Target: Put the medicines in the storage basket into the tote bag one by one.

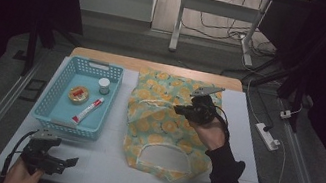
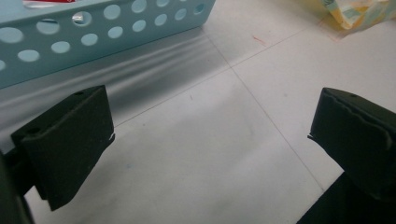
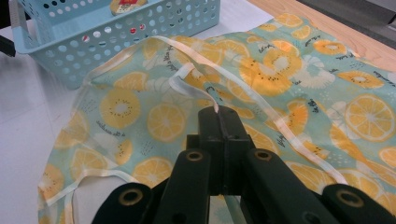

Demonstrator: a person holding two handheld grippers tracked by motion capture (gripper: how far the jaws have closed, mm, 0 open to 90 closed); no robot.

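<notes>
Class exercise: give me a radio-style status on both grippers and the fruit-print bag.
Right gripper shut on white trim of the fruit-print bag. Left gripper open over bare table, beside blue basket. Nothing in the way.

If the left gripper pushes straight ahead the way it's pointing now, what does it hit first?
Probably bare table first: the open left gripper tilts down at the white surface. Farther along that line stands the blue basket, its perforated wall toward the left; depth is hard to judge.

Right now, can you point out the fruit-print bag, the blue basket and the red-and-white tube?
fruit-print bag (image 1: 156, 120), high view, on the middle of the printed cloth.
blue basket (image 1: 51, 97), high view, on its left perforated wall.
red-and-white tube (image 1: 88, 110), high view, on the middle of the tube's body.
</notes>
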